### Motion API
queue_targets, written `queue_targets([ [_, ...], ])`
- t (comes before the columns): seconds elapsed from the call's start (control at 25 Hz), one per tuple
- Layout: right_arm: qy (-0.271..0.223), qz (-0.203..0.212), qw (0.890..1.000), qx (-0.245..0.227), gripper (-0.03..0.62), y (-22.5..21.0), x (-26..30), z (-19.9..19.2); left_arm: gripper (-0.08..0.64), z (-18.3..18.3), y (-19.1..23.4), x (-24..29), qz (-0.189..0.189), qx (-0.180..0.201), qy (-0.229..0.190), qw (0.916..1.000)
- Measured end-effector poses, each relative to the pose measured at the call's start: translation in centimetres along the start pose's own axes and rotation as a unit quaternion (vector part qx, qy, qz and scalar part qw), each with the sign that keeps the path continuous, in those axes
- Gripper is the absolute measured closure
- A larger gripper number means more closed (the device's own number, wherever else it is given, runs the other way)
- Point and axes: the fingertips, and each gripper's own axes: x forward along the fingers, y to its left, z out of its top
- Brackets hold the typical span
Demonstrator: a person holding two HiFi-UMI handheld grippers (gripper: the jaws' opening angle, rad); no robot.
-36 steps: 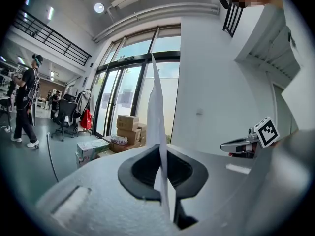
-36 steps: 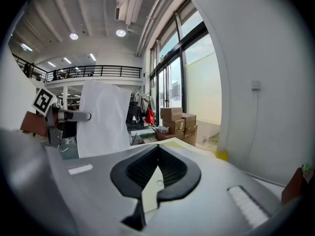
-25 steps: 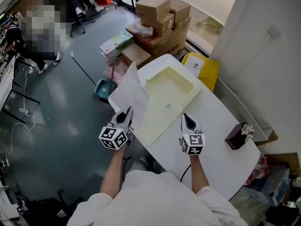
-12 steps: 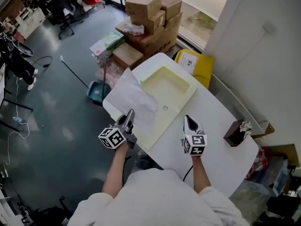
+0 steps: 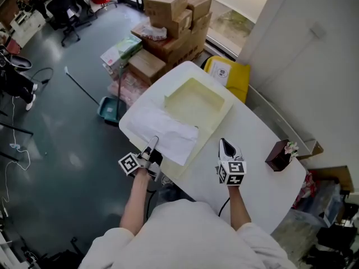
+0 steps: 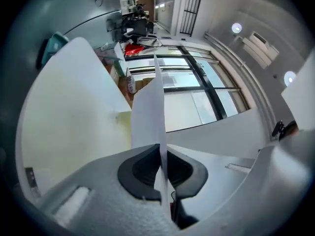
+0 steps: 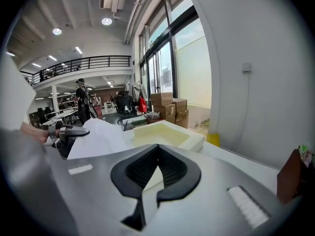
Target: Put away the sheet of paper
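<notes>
The left tool [image 5: 152, 145] is clenched on the near edge of the sheet of paper [image 5: 166, 132]; in the left gripper view the sheet stands edge-on between the closed pads. The rest of the sheet lies spread over the flat near part of a cream tray [image 5: 220, 110], by the worktop's [image 5: 255, 142] left edge. The right tool [image 5: 225, 144] hovers over the worktop's near middle, jaws closed on nothing. A small brown holder [image 5: 279, 156] stands near the right edge.
</notes>
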Motion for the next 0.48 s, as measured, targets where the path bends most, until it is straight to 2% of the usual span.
queue_targets([
  [0.2,0.006,-0.006,1.000,0.000,0.589,-0.3,0.1,-0.3,0.558,-1.1,3.3,-0.2,0.012,-0.057,0.019,0.9981],
  [0.48,0.014,-0.018,1.000,0.004,0.590,-1.4,0.1,-1.2,0.558,-2.5,5.8,1.2,0.039,-0.064,0.043,0.9963],
])
